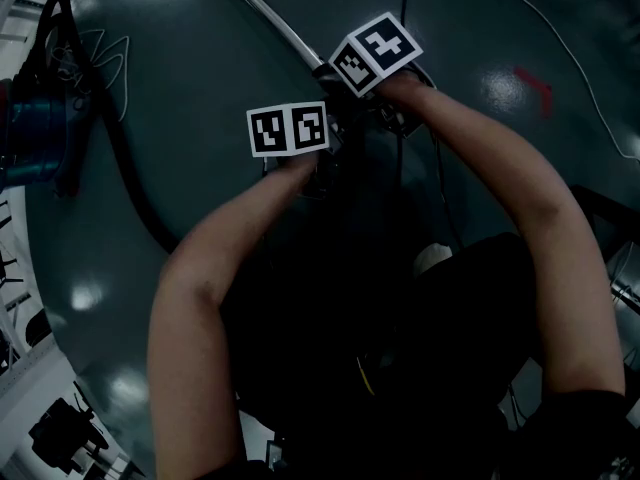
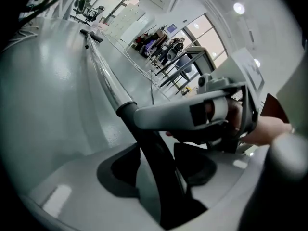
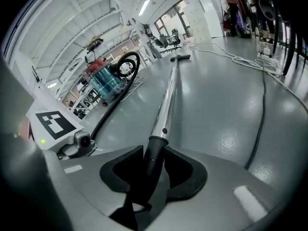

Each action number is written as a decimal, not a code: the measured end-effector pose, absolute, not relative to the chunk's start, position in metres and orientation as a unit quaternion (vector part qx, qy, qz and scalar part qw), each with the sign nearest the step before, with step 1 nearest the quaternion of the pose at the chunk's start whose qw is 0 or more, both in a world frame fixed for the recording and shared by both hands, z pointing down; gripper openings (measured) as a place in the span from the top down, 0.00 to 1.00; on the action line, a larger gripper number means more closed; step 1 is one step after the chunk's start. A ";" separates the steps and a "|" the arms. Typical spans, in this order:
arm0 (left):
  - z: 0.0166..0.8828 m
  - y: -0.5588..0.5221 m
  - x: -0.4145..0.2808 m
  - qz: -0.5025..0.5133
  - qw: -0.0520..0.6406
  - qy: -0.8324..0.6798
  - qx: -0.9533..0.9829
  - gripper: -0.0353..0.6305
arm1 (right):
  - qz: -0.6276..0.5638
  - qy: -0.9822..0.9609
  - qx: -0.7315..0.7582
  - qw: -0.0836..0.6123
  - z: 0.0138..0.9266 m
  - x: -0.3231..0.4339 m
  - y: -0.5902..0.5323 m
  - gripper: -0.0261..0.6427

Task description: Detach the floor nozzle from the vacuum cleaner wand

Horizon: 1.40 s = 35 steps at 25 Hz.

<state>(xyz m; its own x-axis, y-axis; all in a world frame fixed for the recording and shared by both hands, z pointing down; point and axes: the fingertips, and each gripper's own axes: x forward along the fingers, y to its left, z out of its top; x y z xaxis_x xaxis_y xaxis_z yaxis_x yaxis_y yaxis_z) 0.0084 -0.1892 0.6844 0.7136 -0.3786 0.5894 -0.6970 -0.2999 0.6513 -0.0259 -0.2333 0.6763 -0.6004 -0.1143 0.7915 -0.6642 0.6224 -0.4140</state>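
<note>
Head view: a blue see-through vacuum canister (image 1: 30, 133) is standing at the left, its contents unclear.

Left gripper view: the left gripper (image 2: 159, 172) is straddling the black cuff (image 2: 154, 148) of the chrome vacuum wand (image 2: 103, 76), with one pad clear of it.

Right gripper view: the right gripper (image 3: 153, 174) is clamping that cuff, and the black floor nozzle (image 3: 179, 57) is lying at the wand's far end.

In the head view we cannot see the jaws of the left gripper (image 2: 156, 170) or right gripper (image 3: 154, 170); their marker cubes (image 1: 288, 130) cover them. The wand (image 1: 270, 15) runs off the top edge. The floor nozzle (image 3: 179, 57) looks too tiny to make out. The vacuum cleaner (image 1: 30, 133) is cut off at the left.
</note>
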 end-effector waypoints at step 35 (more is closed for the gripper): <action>0.671 -0.127 -0.037 0.179 0.465 -0.321 0.805 0.60 | 0.476 -0.777 0.171 0.374 0.695 -0.107 -0.225 0.67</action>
<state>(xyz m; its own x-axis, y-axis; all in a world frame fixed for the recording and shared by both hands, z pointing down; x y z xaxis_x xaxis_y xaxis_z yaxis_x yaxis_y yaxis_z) -0.0368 -0.1274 0.6706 0.7299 -0.3498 0.5873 -0.6835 -0.3619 0.6339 -0.1074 -0.2249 0.6952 -0.6620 0.0906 0.7440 -0.6218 0.4880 -0.6126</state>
